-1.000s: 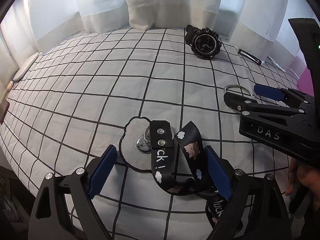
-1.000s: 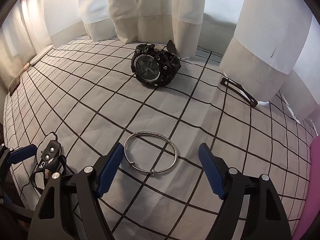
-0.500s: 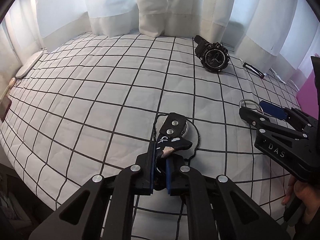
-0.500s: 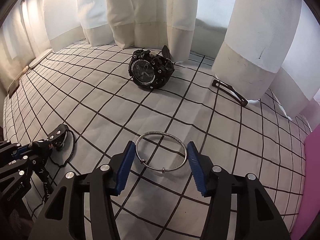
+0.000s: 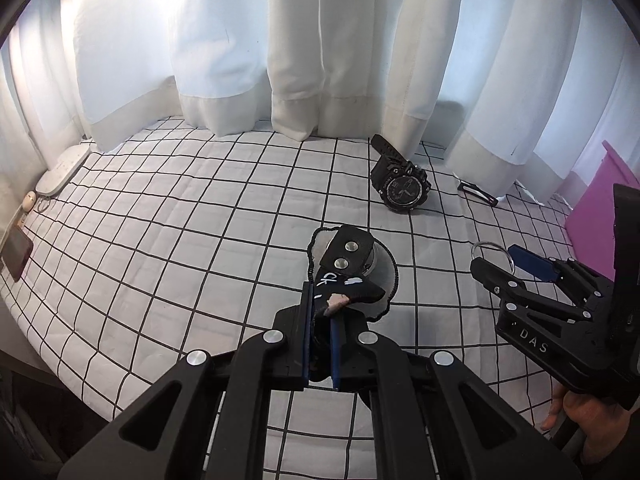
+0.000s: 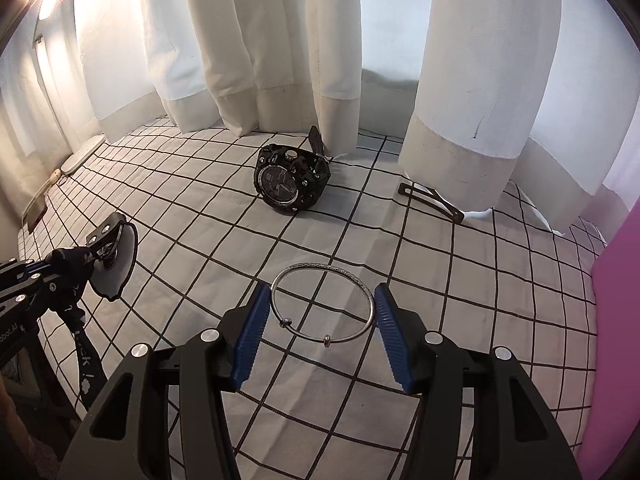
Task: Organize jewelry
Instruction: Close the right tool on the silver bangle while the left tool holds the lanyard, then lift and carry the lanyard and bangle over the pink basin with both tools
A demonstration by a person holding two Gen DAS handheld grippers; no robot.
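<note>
A: Blue pads first, closest to the lens. The left gripper [image 5: 320, 344] has them pressed together on a black printed strap [image 5: 344, 288], pinching it just above the checked sheet [image 5: 160, 240].

B: And what hangs off that strap?

A: A riveted tab and a white badge with a dark edge [image 6: 116, 268], lifted clear of the sheet in the right wrist view; the strap's tail droops below the fingers.

B: The other side?

A: The right gripper [image 6: 322, 332] is spread, one ribbed pad on each side of a silver bangle [image 6: 323, 306]. The bangle lies flat on the sheet between them. Whether the pads touch the metal, I cannot tell.

B: Farther out?

A: A black watch [image 6: 290, 180] rests tilted on the sheet, near the hem of the white curtains [image 6: 280, 40], its band reaching under the fabric. To its right, a dark hair clip [image 6: 432, 202] lies beside another curtain fold. A pink box [image 6: 616, 300] stands at the right edge.
</note>
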